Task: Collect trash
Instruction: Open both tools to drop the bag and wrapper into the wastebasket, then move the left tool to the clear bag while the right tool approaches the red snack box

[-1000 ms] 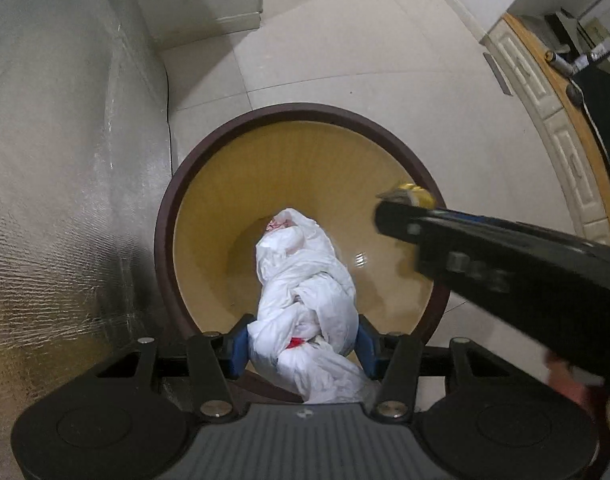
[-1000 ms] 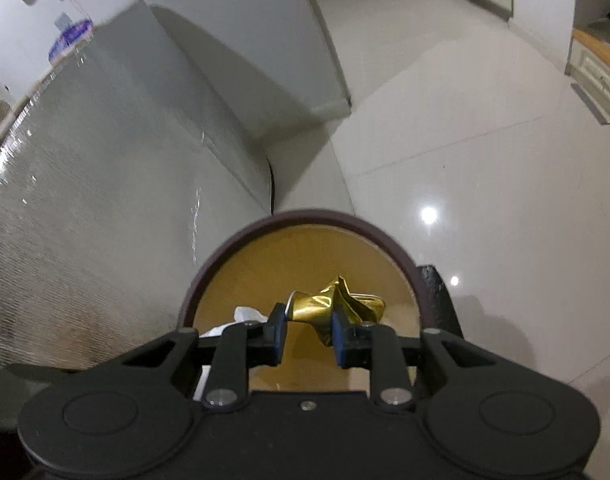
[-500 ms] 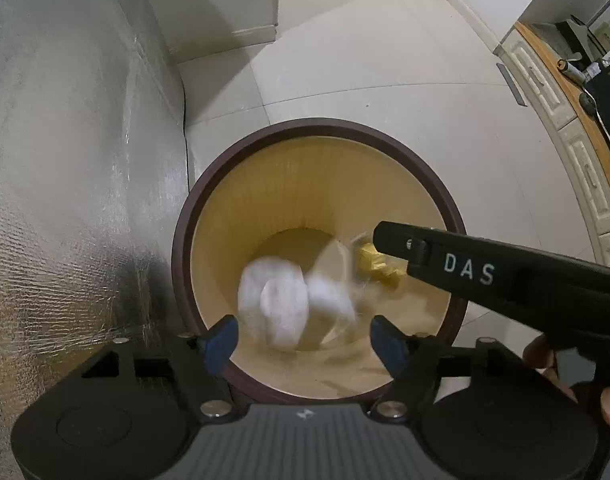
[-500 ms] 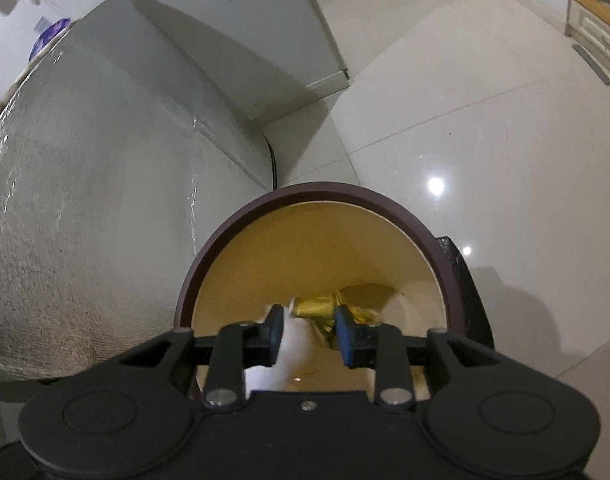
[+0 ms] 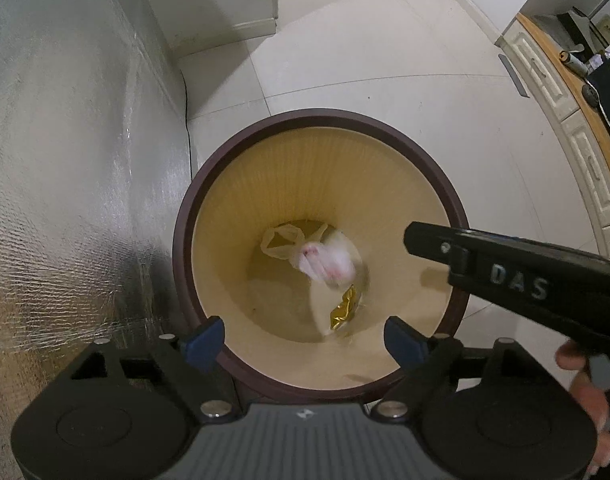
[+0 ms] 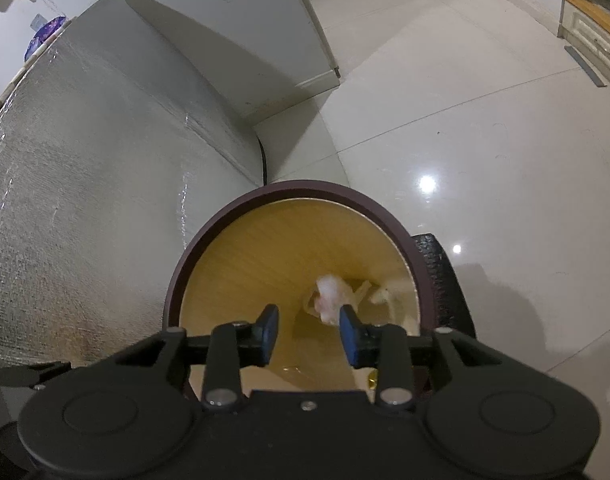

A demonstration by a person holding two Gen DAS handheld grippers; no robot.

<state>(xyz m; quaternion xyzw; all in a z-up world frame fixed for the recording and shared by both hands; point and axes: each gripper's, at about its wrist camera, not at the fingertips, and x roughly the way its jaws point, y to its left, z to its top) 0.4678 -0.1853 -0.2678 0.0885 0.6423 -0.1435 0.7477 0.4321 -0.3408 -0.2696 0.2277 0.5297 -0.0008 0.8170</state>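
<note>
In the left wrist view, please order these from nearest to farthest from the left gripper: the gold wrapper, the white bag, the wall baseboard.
From the left gripper:
1. Gold wrapper, in the bin, just ahead and slightly right.
2. White bag, in the bin too, beyond the wrapper.
3. Wall baseboard, across the floor past the bin, upper left.
</note>
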